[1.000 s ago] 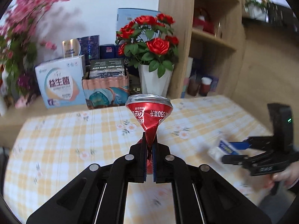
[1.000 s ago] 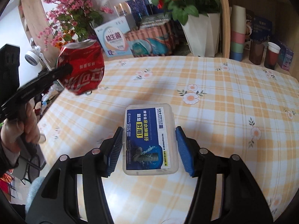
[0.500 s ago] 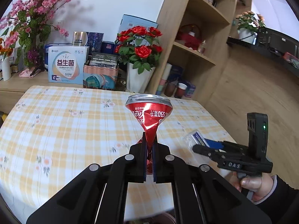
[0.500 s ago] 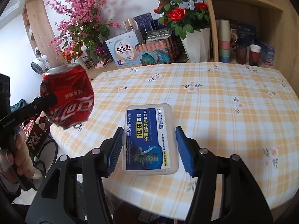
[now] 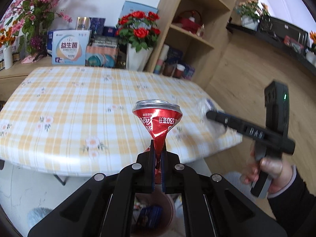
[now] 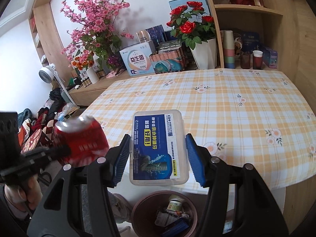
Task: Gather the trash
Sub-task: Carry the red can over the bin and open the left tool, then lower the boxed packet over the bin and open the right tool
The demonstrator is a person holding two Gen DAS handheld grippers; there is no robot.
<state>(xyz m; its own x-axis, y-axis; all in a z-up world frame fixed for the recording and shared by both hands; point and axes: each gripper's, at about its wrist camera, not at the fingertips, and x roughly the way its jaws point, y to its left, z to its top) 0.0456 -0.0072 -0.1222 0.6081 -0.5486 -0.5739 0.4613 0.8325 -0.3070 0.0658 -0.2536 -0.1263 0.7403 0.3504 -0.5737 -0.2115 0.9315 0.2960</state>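
Can (image 5: 157, 118) is standing upright in the left gripper (image 5: 157, 164), its long axis running from six to twelve o'clock in the left wrist view, with the silver top end pointing up. The jaws are closed tightly on its lower part, which is crushed flat into a thin wedge, so the red body is widening like a funnel toward the rim. White printing on the red skin is showing upside down. In the right wrist view the same can (image 6: 81, 141) is appearing blurred at nine o'clock, beside the right gripper.

The right gripper (image 6: 158, 156) is clamping a clear plastic box (image 6: 159, 148) between its blue pads (image 6: 194, 156), one pad on each long side. The long axis of the box is lying along the fingers, toward twelve o'clock, and its blue label with yellow and white text is facing the camera.

Both things are hanging over the near edge of the table (image 6: 227, 102), which is wearing a yellow checked cloth with small flowers. Under the grippers, at six o'clock, a brown bin (image 6: 165, 213) is standing on the floor with some packets and a small jar already inside it. The gripper fingers are hiding a part of its rim.

At twelve o'clock behind the table, red roses in a white vase (image 6: 203, 55), a white carton (image 6: 138, 61) and a wooden shelf (image 5: 197, 39) are standing.
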